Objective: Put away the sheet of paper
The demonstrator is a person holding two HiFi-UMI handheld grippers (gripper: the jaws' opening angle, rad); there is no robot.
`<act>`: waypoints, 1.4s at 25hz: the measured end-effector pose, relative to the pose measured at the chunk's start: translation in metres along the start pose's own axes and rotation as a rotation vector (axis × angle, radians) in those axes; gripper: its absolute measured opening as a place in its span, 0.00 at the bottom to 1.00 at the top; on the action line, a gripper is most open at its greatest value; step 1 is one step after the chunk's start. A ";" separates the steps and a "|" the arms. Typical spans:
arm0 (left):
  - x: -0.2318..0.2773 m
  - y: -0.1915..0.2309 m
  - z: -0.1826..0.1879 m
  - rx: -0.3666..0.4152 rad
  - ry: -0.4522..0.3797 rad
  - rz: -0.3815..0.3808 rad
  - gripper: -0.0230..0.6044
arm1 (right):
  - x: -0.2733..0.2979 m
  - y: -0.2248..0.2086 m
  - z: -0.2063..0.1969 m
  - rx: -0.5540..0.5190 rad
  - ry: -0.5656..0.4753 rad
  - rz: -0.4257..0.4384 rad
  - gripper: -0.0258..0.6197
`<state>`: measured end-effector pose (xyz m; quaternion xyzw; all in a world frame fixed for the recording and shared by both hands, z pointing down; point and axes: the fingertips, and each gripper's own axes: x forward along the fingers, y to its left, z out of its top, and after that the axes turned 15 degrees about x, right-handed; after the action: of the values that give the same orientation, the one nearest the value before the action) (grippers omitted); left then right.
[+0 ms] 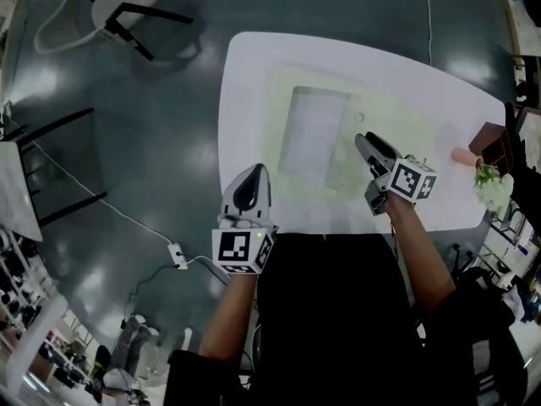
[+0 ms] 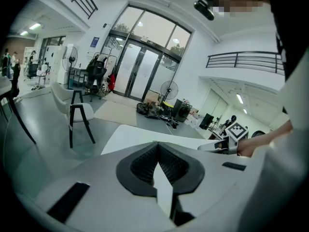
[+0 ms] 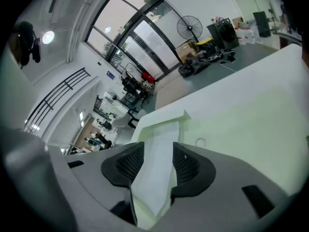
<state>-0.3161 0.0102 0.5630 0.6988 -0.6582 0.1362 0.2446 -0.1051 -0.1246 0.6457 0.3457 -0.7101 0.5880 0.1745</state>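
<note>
The sheet [image 1: 313, 134] lies flat on a pale green mat [image 1: 406, 146] in the middle of the white bench [image 1: 245, 83]. Nothing holds it.

The right gripper [image 1: 363, 142] hangs over the mat just to the sheet's right. Its jaws are wide apart and the pads press on nothing. Its own view looks along the sheet through that gap and shows what the head view does not: the sheet's far corner [image 3: 186, 114] is turned up off the mat. A small ring [image 3: 200, 142] lies on the mat just beside the sheet; from the head it is only a faint circle.

The left gripper [image 1: 251, 174] is at the bench's near left edge, well apart from the sheet. Its view shows the pads meeting at their tips with nothing between them, and it does not show the sheet at all. It shows only a bare strip of bench and, at the right, the right gripper's marker cube [image 2: 236, 131].

Only the head view takes in the plant [image 1: 490, 184] at the bench's right edge and the cable [image 1: 127, 218] on the floor. A chair [image 2: 79, 112] stands off to the left.
</note>
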 end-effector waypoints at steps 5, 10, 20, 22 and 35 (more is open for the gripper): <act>-0.008 -0.032 0.020 0.064 -0.022 -0.026 0.04 | -0.071 0.010 0.027 -0.023 -0.150 0.013 0.18; -0.005 -0.083 0.046 0.134 -0.057 -0.061 0.04 | -0.162 -0.005 0.057 -0.043 -0.274 0.018 0.06; -0.005 -0.210 0.113 0.215 -0.204 -0.103 0.04 | -0.325 -0.025 0.090 -0.243 -0.465 0.029 0.04; -0.005 -0.235 0.130 0.239 -0.241 -0.116 0.04 | -0.354 -0.032 0.100 -0.247 -0.515 0.033 0.04; -0.021 -0.351 0.179 0.339 -0.329 -0.123 0.04 | -0.492 -0.060 0.134 -0.402 -0.691 0.042 0.04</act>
<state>0.0043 -0.0601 0.3438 0.7813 -0.6133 0.1140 0.0211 0.3023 -0.1164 0.3332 0.4675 -0.8349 0.2897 -0.0227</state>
